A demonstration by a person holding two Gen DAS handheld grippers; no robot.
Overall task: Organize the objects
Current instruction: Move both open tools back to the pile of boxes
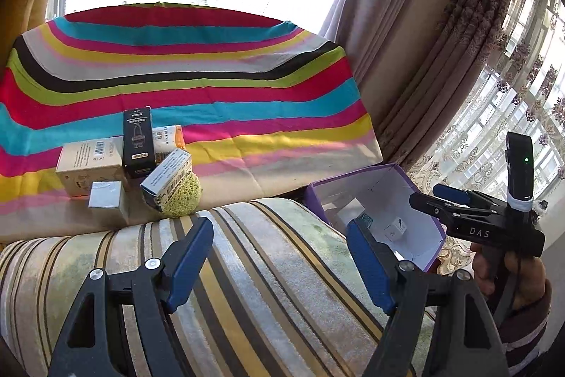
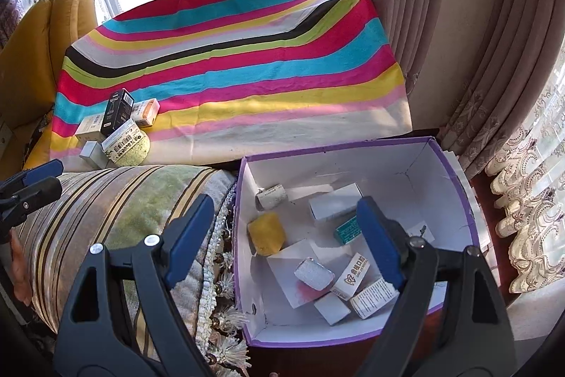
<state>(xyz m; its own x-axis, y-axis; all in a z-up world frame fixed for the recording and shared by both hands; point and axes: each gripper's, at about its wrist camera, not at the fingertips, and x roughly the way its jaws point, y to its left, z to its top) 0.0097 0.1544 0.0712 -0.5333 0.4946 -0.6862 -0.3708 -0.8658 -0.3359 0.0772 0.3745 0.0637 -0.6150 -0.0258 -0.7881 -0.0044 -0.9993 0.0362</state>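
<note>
A small pile lies on the striped cloth (image 1: 219, 87): an upright black box (image 1: 137, 143), a beige box (image 1: 88, 165), a silver box (image 1: 106, 196), a tilted printed box (image 1: 166, 179) leaning on a yellow-green mesh scrubber (image 1: 185, 202). My left gripper (image 1: 280, 260) hovers open over the striped cushion (image 1: 265, 271), short of the pile, with nothing between its fingers. My right gripper (image 2: 286, 239) is open and empty above the left wall of the purple box (image 2: 455, 186). In that box lie a yellow sponge (image 2: 266, 234), a silver pack (image 2: 314, 272), a teal box (image 2: 348, 228) and several white cartons.
Curtains (image 2: 494, 59) hang close to the right of the purple box (image 1: 317, 196). A mustard cushion (image 2: 39, 52) stands left of the cloth. A hand (image 1: 512, 274) holds the right gripper (image 1: 423, 196) over the box. The left gripper (image 2: 58, 175) shows at the left edge.
</note>
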